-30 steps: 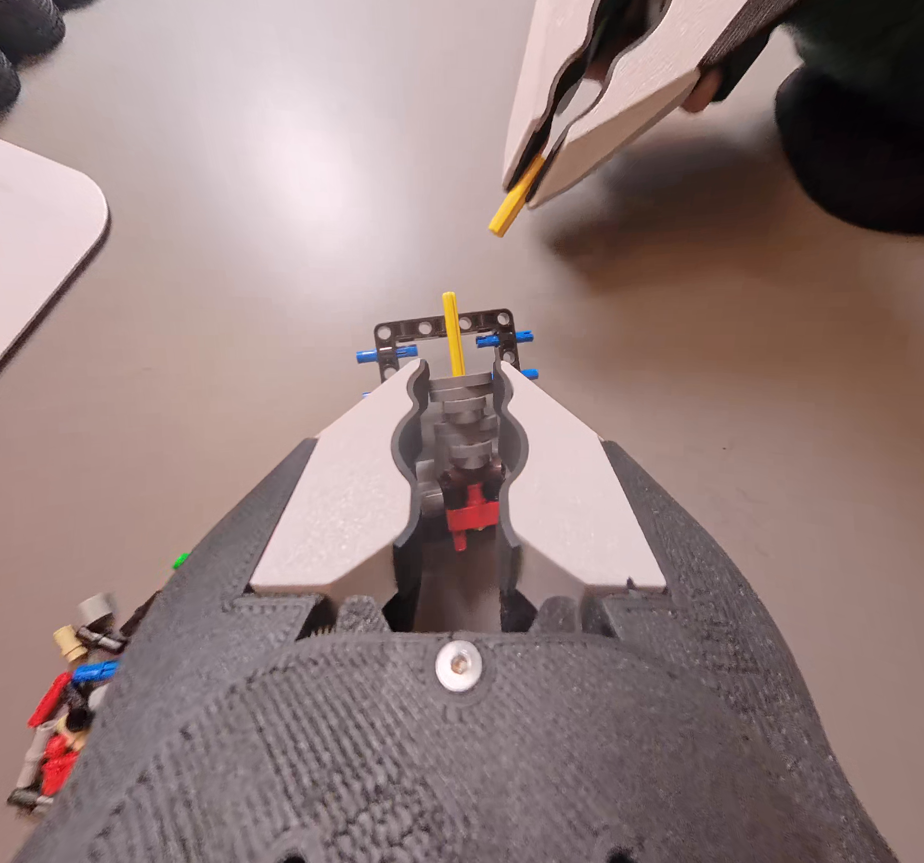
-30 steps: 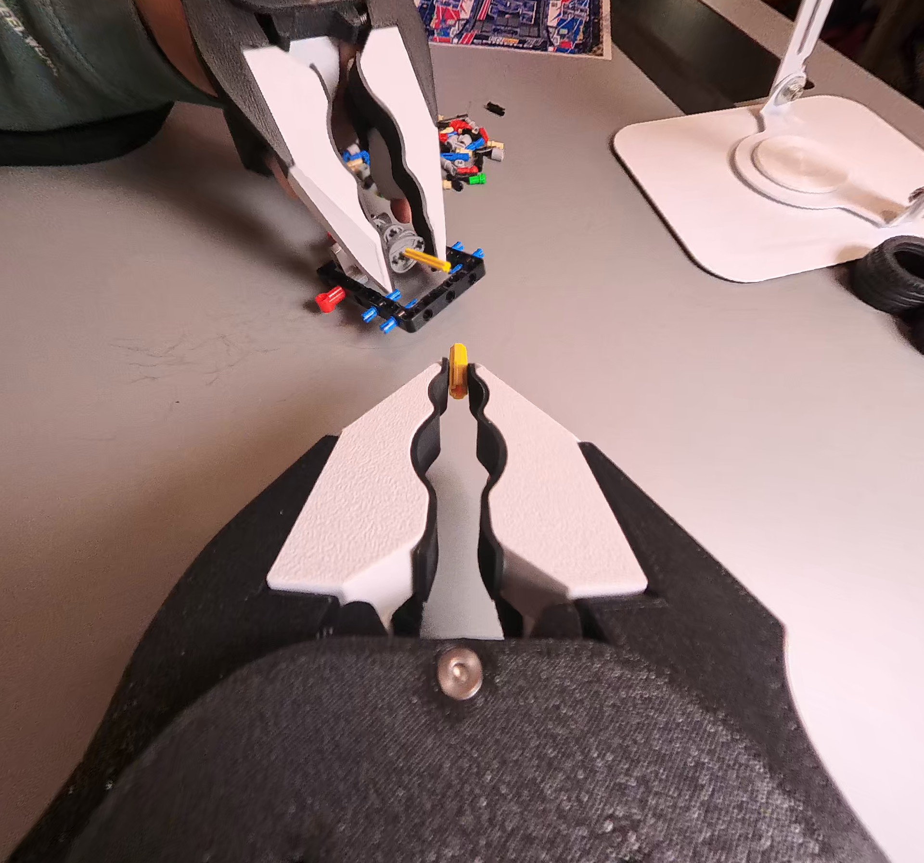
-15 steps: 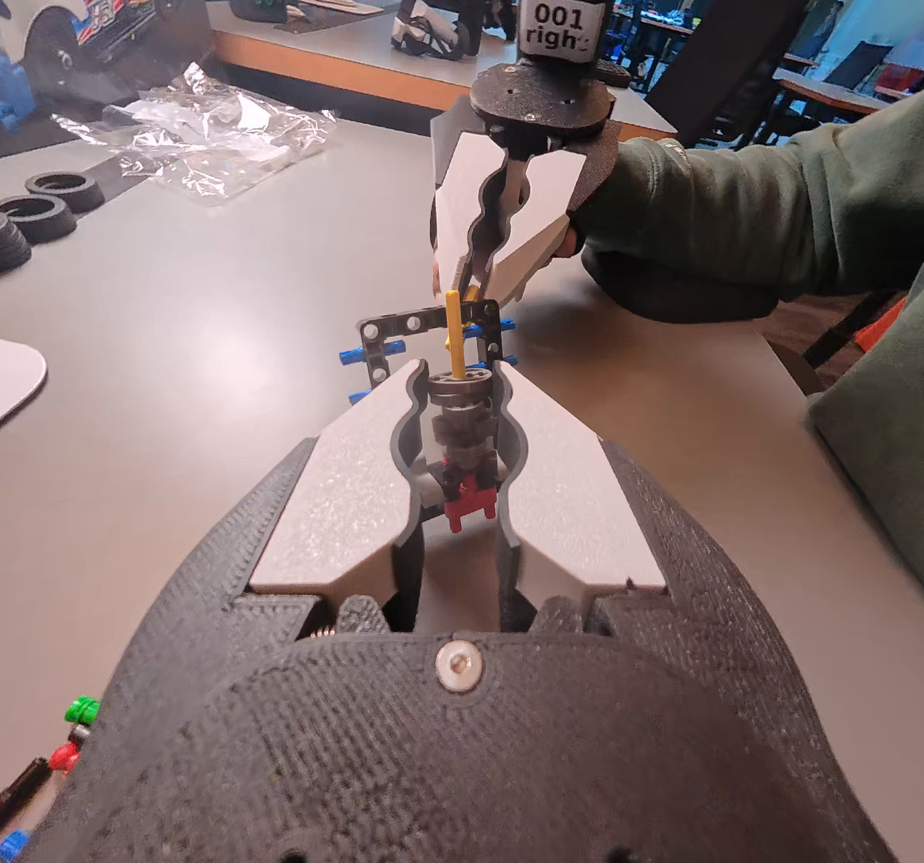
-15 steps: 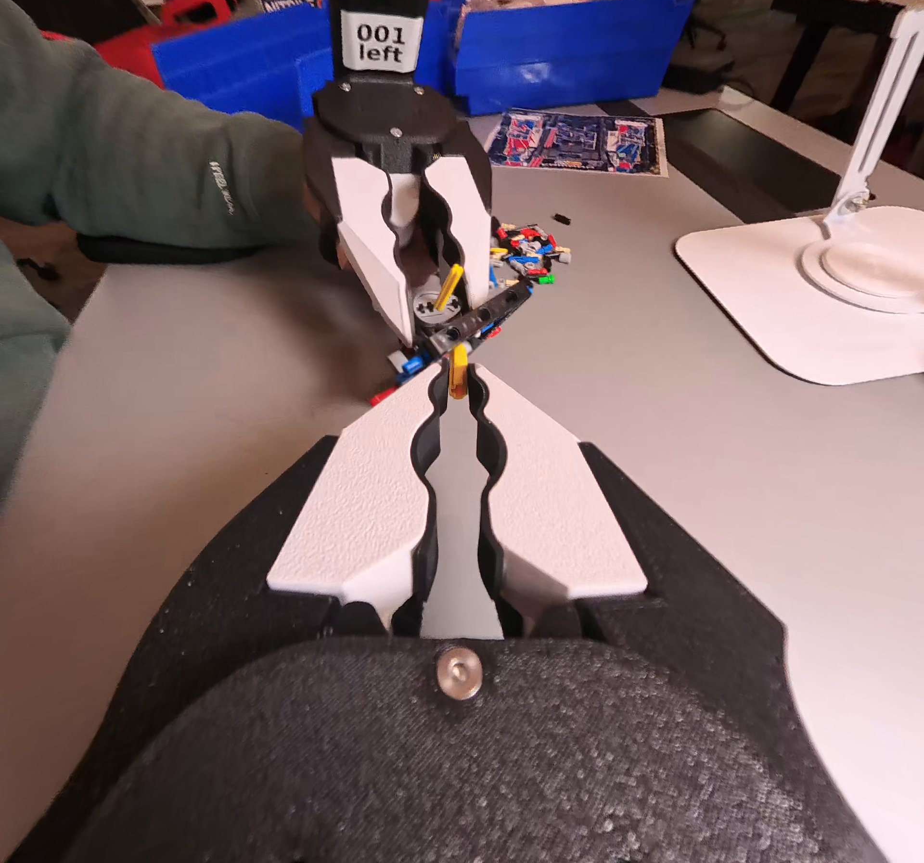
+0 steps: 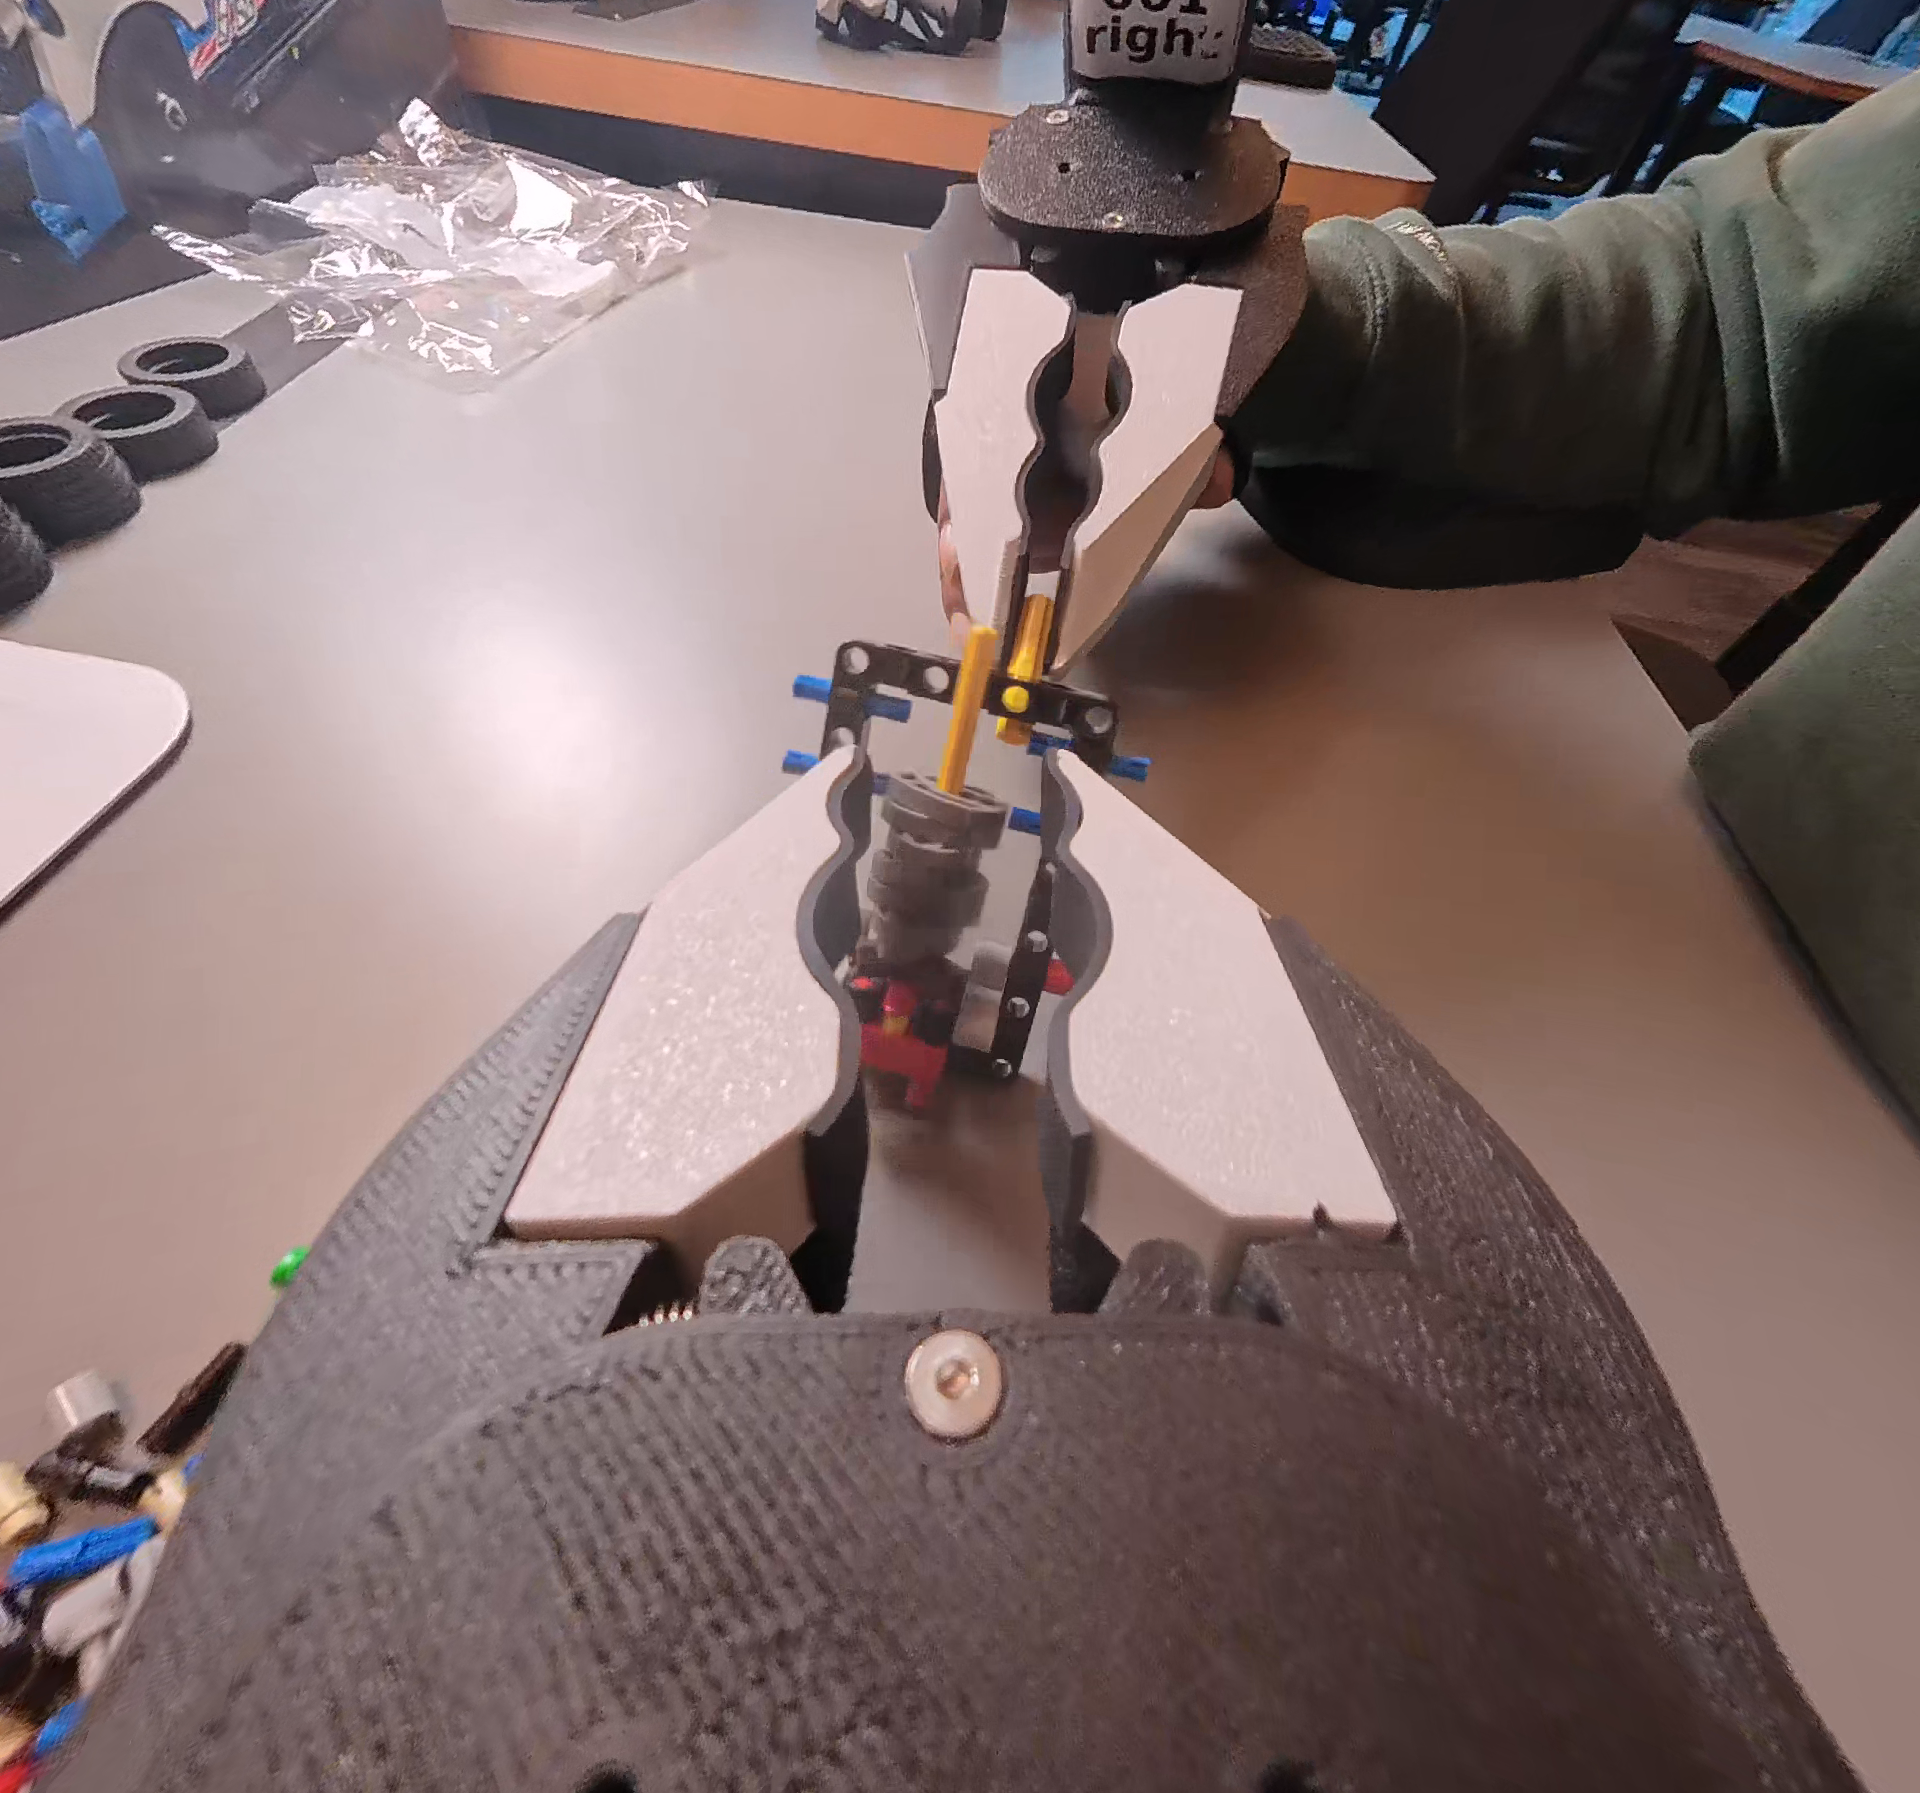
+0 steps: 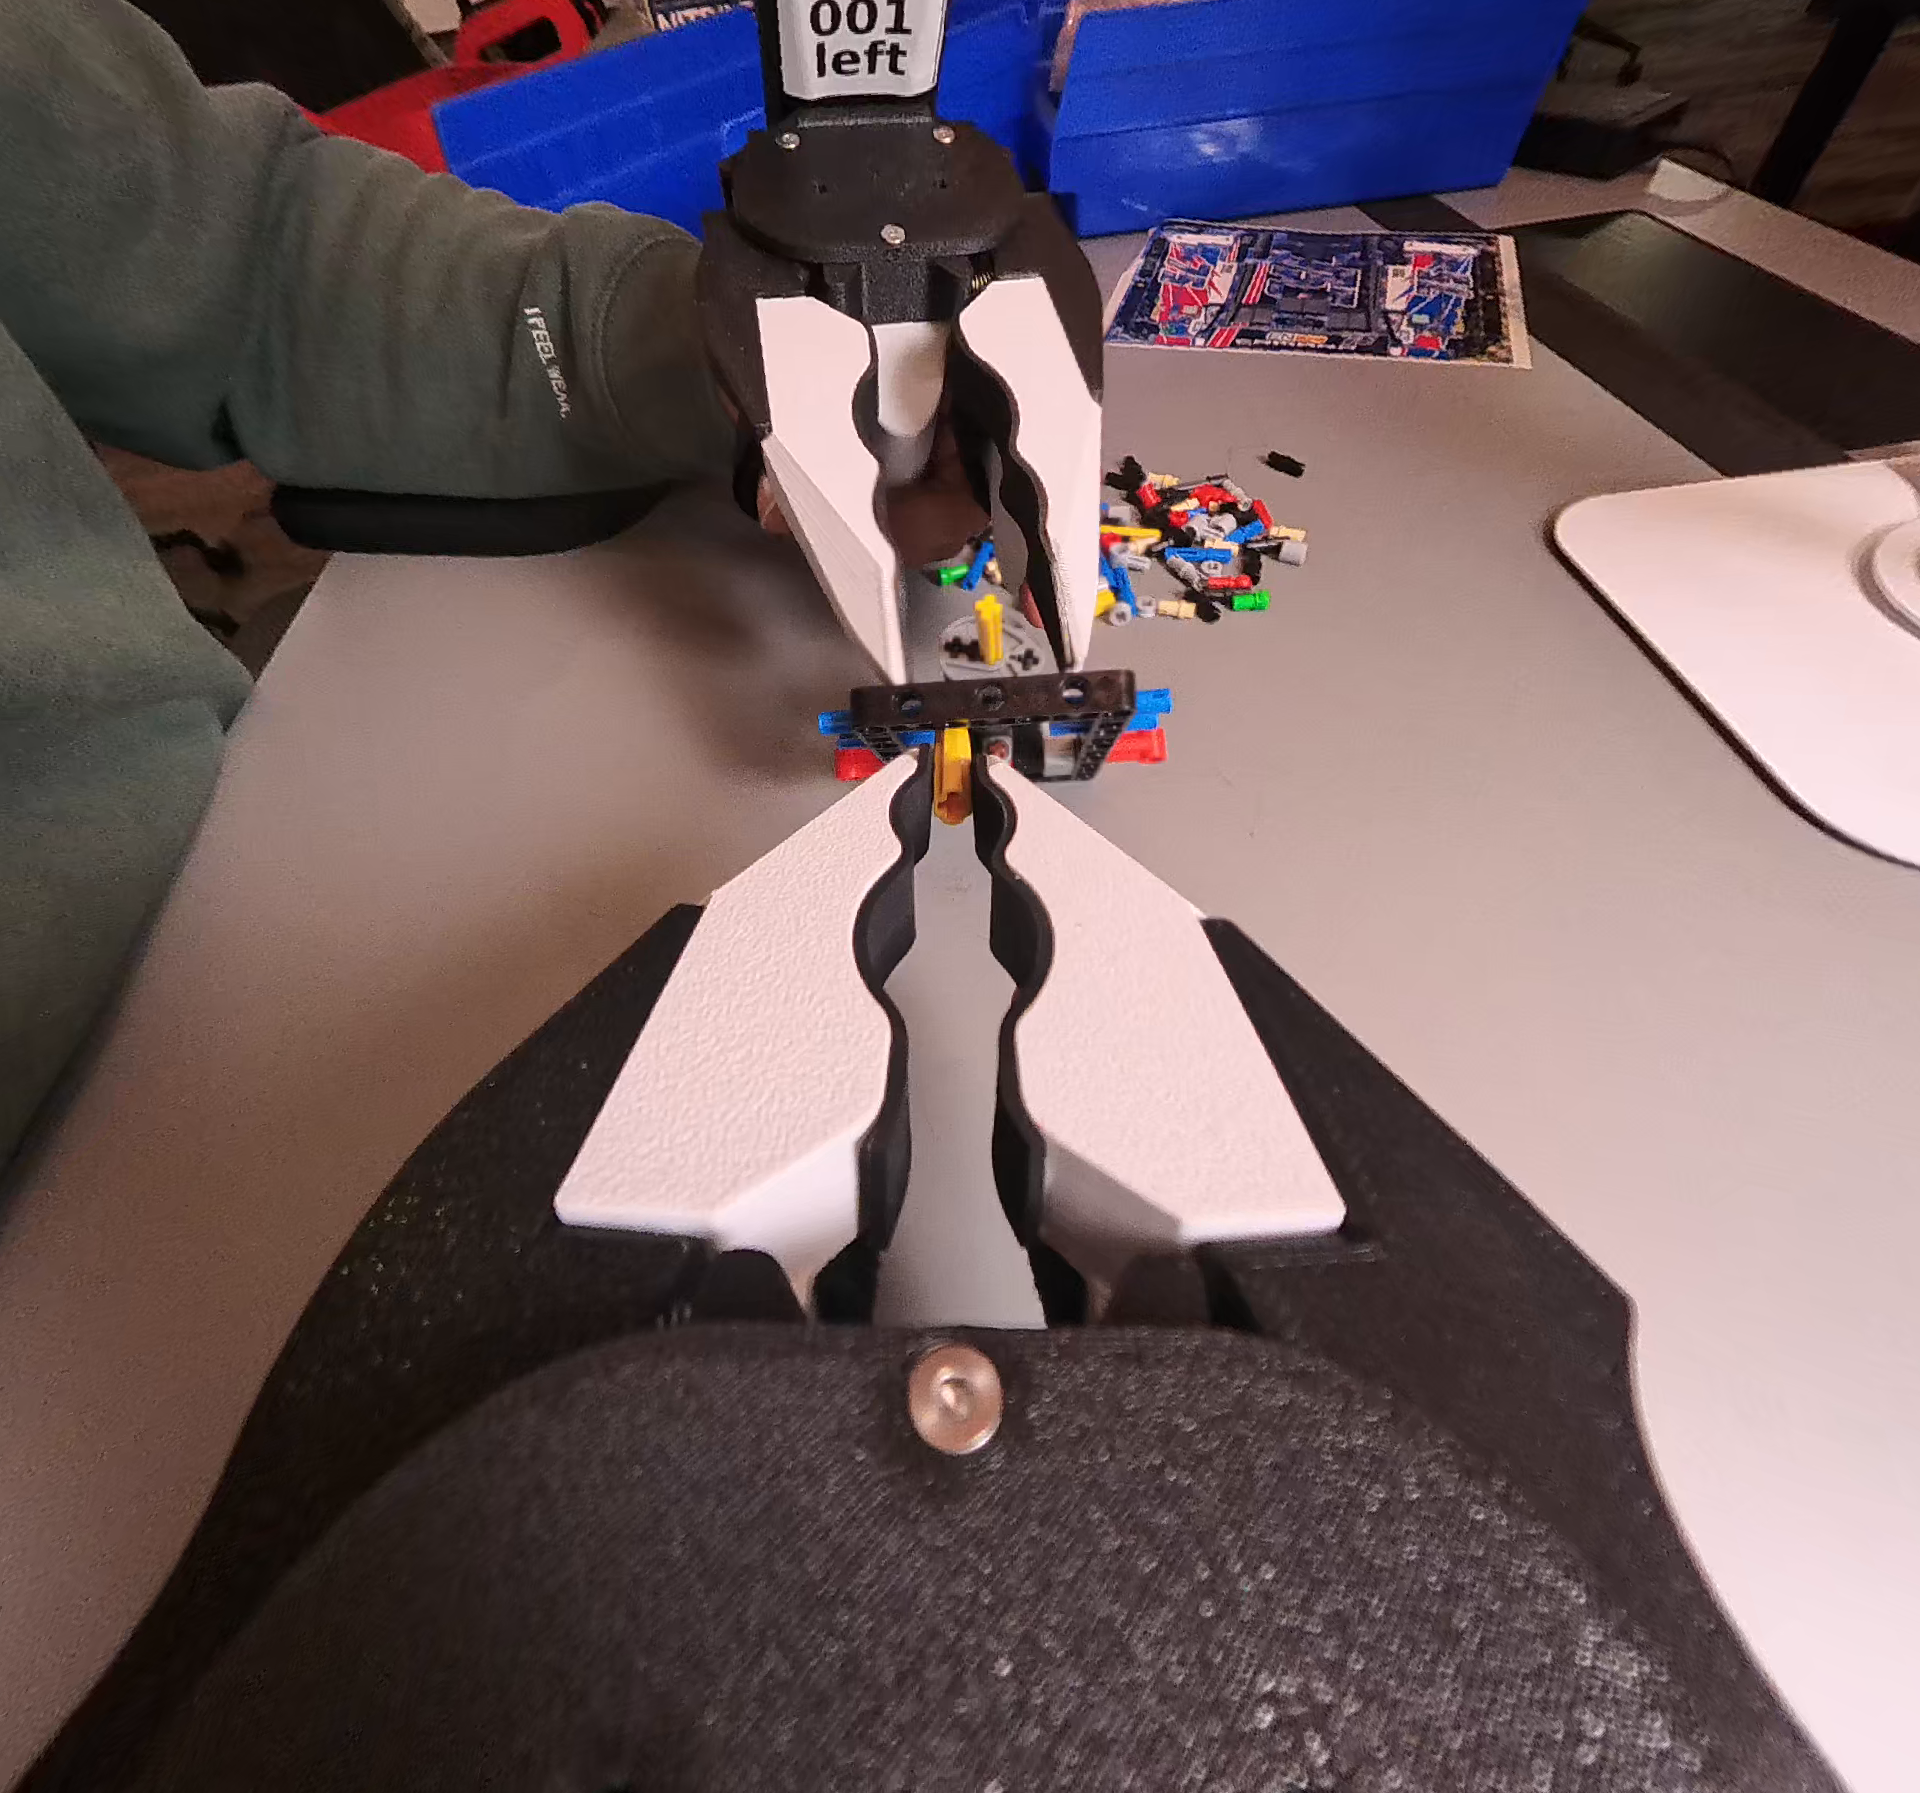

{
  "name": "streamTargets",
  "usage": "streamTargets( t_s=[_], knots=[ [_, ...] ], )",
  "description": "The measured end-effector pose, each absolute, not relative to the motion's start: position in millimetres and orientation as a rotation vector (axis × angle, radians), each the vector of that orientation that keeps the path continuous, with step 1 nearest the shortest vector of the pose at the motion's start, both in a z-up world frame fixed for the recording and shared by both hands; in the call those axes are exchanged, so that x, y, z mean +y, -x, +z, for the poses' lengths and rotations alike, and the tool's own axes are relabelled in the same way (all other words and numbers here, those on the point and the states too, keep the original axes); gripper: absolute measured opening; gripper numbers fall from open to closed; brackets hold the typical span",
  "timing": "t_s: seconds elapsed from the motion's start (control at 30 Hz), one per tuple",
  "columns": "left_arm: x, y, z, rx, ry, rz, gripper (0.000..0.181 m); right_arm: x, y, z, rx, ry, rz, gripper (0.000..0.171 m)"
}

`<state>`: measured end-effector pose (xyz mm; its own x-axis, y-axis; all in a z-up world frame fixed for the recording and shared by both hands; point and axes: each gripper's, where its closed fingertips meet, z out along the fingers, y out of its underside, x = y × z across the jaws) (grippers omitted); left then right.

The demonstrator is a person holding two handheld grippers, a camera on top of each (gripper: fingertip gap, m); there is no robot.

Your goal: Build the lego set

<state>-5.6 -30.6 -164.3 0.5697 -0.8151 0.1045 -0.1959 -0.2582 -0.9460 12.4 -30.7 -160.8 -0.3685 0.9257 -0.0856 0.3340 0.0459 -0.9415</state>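
Observation:
My left gripper [image 5: 951, 767] is shut on a small lego assembly: a grey gear stack [image 5: 930, 850] with a yellow axle [image 5: 964, 704] sticking out, a red piece [image 5: 904, 1037] and a black frame [image 5: 904, 678] with blue pins. It holds the assembly above the table. My right gripper [image 6: 948, 772] is shut on a short yellow pin [image 6: 951, 782]. The pin's tip sits in a hole of the black frame [image 6: 987, 699], seen in the left wrist view as a yellow end [image 5: 1013, 699]. The two grippers face each other, the right gripper [image 5: 1029, 631] just beyond the frame and the left gripper [image 6: 982, 668] behind it.
A pile of loose small parts [image 6: 1195, 548] lies behind the left gripper. A white lamp base [image 6: 1766, 621] is on one side. Black tyres [image 5: 104, 434] and a plastic bag [image 5: 447, 257] lie farther off. A printed sheet [image 6: 1320, 289] and blue bins [image 6: 1299, 60] are at the back. The grippers are tip to tip, or close to it.
Both grippers have tilted up from looking down at the table. My right gripper has brought the yellow pin from well apart up to the black frame, into one of its holes.

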Motion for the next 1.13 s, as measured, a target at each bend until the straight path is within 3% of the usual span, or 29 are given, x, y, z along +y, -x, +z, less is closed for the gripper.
streamTargets(
  t_s=[0.07,0.27,0.43,0.67,0.77,0.87,1.13],
  knots=[
    [-32.0,11.3,-166.4,0.822,1.779,-0.722,0.023,-34.7,-8.4,-159.1,-1.757,1.259,1.329,0.005],
    [-37.1,22.5,-165.5,0.802,1.786,-0.733,0.026,-41.2,5.7,-160.9,-1.763,1.257,1.320,0.005],
    [-49.6,35.3,-160.0,0.861,1.795,-0.777,0.074,-41.5,14.4,-157.7,-1.772,1.249,1.298,0.005],
    [-43.9,27.1,-200.0,1.019,1.927,-0.675,0.107,-43.9,28.1,-162.6,-1.879,1.239,1.201,0.005],
    [-39.7,22.9,-201.1,1.037,1.931,-0.683,0.106,-46.3,35.0,-166.2,-1.956,1.224,1.125,0.005],
    [-40.1,23.6,-201.5,1.029,1.926,-0.757,0.088,-46.7,42.0,-166.7,-2.052,1.221,1.049,0.005],
    [-41.6,27.4,-200.0,1.027,1.909,-0.807,0.086,-45.8,46.2,-170.5,-2.382,1.189,0.695,0.005]
  ],
)
